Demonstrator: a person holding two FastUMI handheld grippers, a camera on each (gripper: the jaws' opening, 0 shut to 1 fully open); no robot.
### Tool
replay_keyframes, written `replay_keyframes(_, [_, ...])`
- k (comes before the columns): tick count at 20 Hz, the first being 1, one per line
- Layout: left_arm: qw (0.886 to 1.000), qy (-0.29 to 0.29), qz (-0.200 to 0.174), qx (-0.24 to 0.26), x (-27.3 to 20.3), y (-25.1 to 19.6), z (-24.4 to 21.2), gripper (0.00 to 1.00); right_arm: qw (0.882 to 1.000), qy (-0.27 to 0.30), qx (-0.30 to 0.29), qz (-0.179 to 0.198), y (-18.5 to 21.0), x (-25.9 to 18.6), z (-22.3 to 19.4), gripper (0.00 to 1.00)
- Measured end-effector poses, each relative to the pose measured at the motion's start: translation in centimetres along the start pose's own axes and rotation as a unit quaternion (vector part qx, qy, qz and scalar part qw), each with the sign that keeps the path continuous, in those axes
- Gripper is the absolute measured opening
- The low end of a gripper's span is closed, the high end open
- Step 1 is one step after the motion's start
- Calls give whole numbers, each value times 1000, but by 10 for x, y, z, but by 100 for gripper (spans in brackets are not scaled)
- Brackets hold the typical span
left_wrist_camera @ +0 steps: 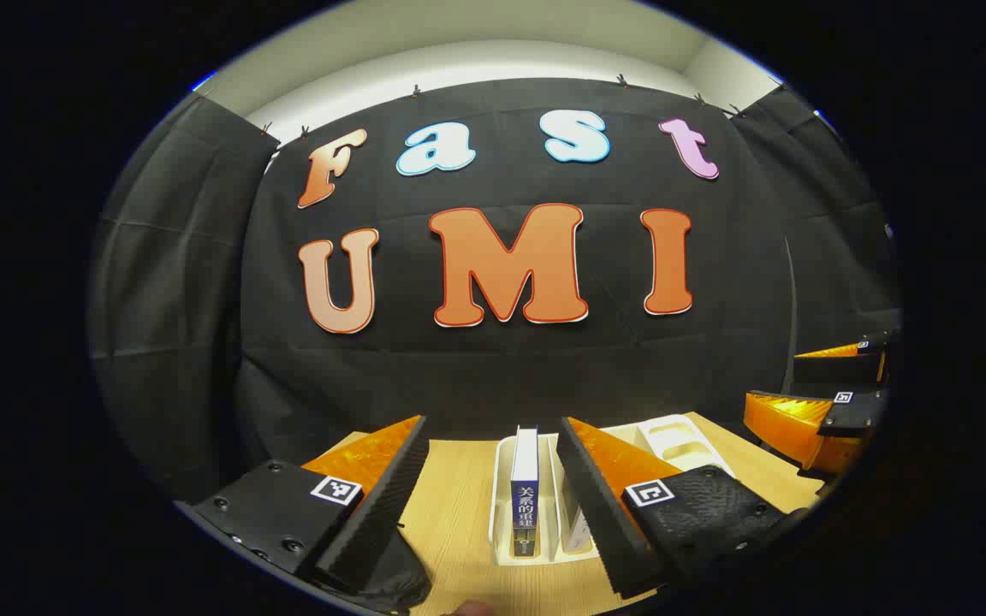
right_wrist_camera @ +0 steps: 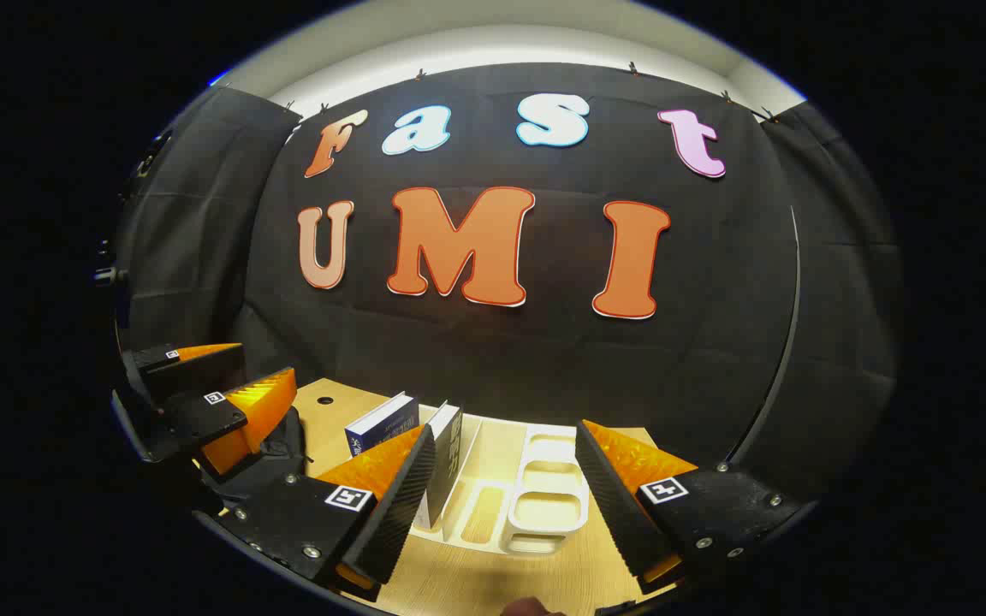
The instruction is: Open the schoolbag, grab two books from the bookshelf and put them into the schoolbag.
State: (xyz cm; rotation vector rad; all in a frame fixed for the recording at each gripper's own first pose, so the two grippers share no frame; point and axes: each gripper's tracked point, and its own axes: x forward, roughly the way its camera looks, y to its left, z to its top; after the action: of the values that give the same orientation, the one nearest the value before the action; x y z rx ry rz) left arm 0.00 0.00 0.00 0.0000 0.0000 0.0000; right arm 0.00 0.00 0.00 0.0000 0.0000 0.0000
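A blue-spined book stands upright in a white rack on the wooden table, right in front of my left gripper, which is open and holds nothing. A second, pale book stands just to its right, partly hidden by my finger. In the right gripper view the blue book and a grey book lean in the rack's left slots. My right gripper hangs open over the rack's empty slots. A dark fabric shape, possibly the schoolbag, lies under the left gripper.
The wooden table runs back to the black cloth wall close behind the rack. The right gripper hovers at the far right of the left gripper view. Dark fabric sits at the table's near edge, under my left finger.
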Motion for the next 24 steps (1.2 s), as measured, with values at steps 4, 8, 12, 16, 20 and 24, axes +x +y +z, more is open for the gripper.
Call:
replay_keyframes(4, [1000, 3, 5, 0, -1, 5, -3, 96, 1000, 4, 6, 5, 2, 1, -2, 98])
replay_keyframes(8, [1000, 1, 13, 1, -3, 14, -1, 96, 1000, 3, 10, 8, 5, 5, -1, 98])
replay_keyframes(12, [1000, -3, 20, 1, -3, 23, 2, 96, 1000, -1, 9, 10, 11, 6, 4, 98])
replay_keyframes(16, [1000, -4, 20, 1, -3, 25, 3, 96, 1000, -2, 4, 13, 15, 5, 4, 98])
replay_keyframes(20, [1000, -5, 19, 2, -5, 23, 1, 96, 1000, -1, 1, 13, 14, 3, 3, 98])
replay_keyframes(24, [1000, -8, 22, 3, -7, 25, 2, 96, 1000, -2, 3, 9, 11, 2, 2, 98])
